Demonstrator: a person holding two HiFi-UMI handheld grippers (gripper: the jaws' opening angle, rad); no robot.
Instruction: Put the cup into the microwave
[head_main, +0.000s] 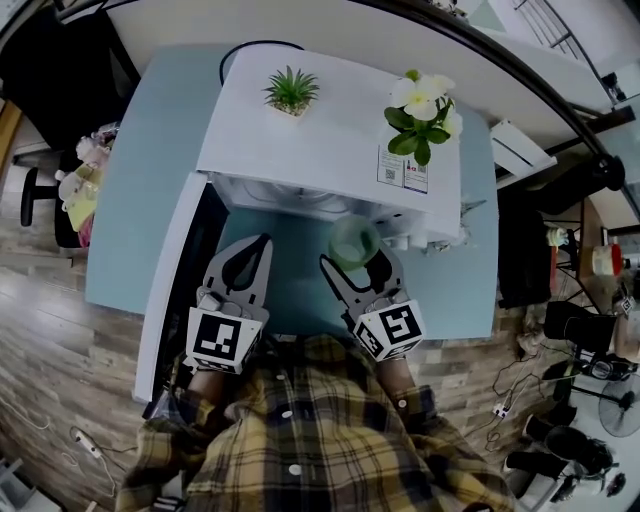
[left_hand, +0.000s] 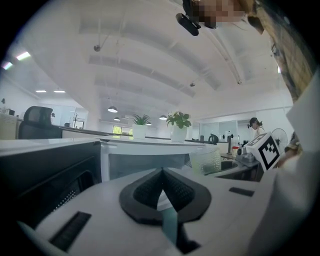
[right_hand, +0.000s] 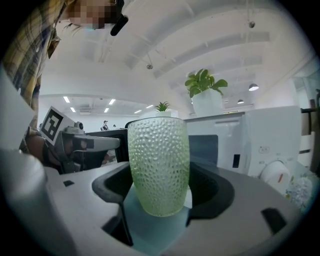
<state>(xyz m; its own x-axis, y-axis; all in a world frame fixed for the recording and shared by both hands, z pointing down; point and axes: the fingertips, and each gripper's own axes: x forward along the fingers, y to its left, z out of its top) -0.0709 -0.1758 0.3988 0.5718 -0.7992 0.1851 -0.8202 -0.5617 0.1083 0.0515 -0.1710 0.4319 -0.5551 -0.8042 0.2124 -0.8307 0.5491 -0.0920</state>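
A pale green dimpled glass cup (head_main: 355, 243) (right_hand: 159, 165) stands upright between my right gripper's (head_main: 357, 258) (right_hand: 161, 194) jaws, which are shut on its lower half. It hangs over the light blue table (head_main: 150, 170), just in front of the white microwave (head_main: 330, 140) (right_hand: 265, 140). The microwave's dark-faced door (head_main: 170, 280) (left_hand: 45, 170) is swung open to the left. My left gripper (head_main: 258, 245) (left_hand: 161, 175) is beside the door, to the cup's left, shut with its tips touching and nothing held. The cup (left_hand: 205, 161) also shows at the right of the left gripper view.
A spiky green plant (head_main: 291, 90) and a white-flowered plant (head_main: 420, 115) stand on top of the microwave. A black office chair (head_main: 40, 195) is on the floor at the left. Bags, cables and gear (head_main: 580, 340) lie at the right.
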